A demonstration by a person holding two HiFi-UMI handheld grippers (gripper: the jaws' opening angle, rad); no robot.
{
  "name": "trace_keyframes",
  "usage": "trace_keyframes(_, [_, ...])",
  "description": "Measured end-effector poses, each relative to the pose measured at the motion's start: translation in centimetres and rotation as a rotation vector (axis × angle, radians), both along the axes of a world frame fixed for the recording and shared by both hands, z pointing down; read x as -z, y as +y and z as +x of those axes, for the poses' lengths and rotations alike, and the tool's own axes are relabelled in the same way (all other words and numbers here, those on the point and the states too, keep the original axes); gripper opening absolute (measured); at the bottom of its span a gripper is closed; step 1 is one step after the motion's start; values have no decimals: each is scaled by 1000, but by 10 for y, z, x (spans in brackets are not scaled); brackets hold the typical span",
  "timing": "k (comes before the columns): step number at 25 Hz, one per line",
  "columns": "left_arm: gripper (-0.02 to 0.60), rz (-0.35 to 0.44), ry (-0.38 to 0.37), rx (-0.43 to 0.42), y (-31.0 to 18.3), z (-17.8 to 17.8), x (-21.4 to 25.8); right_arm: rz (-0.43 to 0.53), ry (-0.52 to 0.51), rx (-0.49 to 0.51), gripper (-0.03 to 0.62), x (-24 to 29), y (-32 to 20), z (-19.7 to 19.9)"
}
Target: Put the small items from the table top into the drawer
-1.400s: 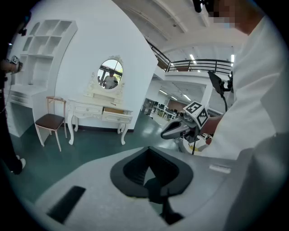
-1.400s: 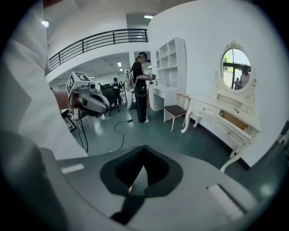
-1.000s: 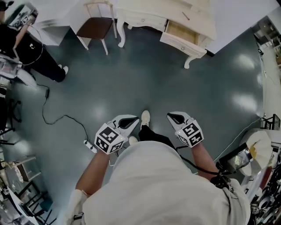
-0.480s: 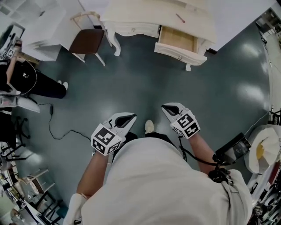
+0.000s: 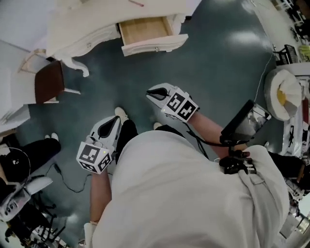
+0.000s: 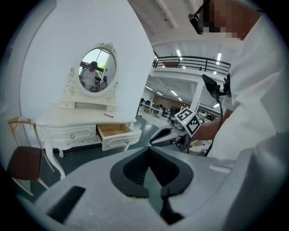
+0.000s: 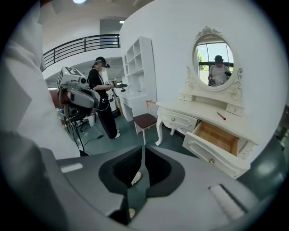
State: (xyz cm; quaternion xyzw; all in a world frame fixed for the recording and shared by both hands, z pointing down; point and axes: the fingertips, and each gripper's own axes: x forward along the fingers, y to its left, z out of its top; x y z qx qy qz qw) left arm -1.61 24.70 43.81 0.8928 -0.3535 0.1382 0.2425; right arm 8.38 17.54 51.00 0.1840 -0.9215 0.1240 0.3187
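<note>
**Head view.** The left gripper (image 5: 114, 124) and the right gripper (image 5: 154, 92) are held out over a dark grey-green floor (image 5: 218, 72). Both are well short of the white dressing table (image 5: 92, 29) at 12 o'clock. Its drawer (image 5: 145, 30) stands pulled out, with bare wood showing inside. A small red stick (image 5: 136, 3) lies on the tabletop (image 5: 101, 12) at 12 o'clock from the drawer, far from both pairs of jaws. A chair (image 5: 48, 82) with a brown seat stands at 9 o'clock from the right gripper. A person in black (image 5: 34, 152) is at the frame's 8 o'clock, with a cable (image 5: 68, 181) trailing on the floor nearby.

**Left gripper view.** The jaws of the left gripper (image 6: 151, 151) meet at their tips with nothing between them. The dressing table is at 10 o'clock from them. The drawer (image 6: 115, 131) is open and the red stick (image 6: 107, 115) lies on the tabletop (image 6: 76, 121) just above it, under an oval mirror (image 6: 97, 72). The chair (image 6: 25, 162) is at 9 o'clock. The right gripper (image 6: 156, 140) shows just beyond the jaws. Behind it is a large hall with a railed balcony (image 6: 194, 59).

**Right gripper view.** The jaws of the right gripper (image 7: 143, 149) are opening. There is a thin slit between them and nothing in it; a pale shoe (image 7: 133, 178) shows through on the floor. The drawer (image 7: 219, 137) is at 2 o'clock from the jaws. The red stick (image 7: 221, 116) lies beyond it on the tabletop (image 7: 198, 110), below the mirror (image 7: 216, 63). The chair (image 7: 145, 121) is at 12 o'clock, a white shelf unit (image 7: 141, 67) stands behind it, and the person in black (image 7: 101, 97) is at 10 o'clock.
</note>
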Motion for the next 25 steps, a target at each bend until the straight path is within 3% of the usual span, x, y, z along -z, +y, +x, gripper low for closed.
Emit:
trace_keyframes(7, [2,9,1,-221,-106,-65,3,12,12,-142,21,14,-101,-74])
trace_keyframes(11, [2,-3,-21,-288,-135,-78,0,19,15,-209,21,23,-129,-79])
trace_keyframes(17, [2,7,29,-299,-166,-77,13,50,63,-312,21,33,-166,-44])
trace_keyframes(20, [2,8,9,-298,-210,-71,11,82,79,-332,21,31,-230,-21])
trace_keyframes(25, [2,-5,-10,-195,-279,-47,24,122,90,-318,29,33,-340,24])
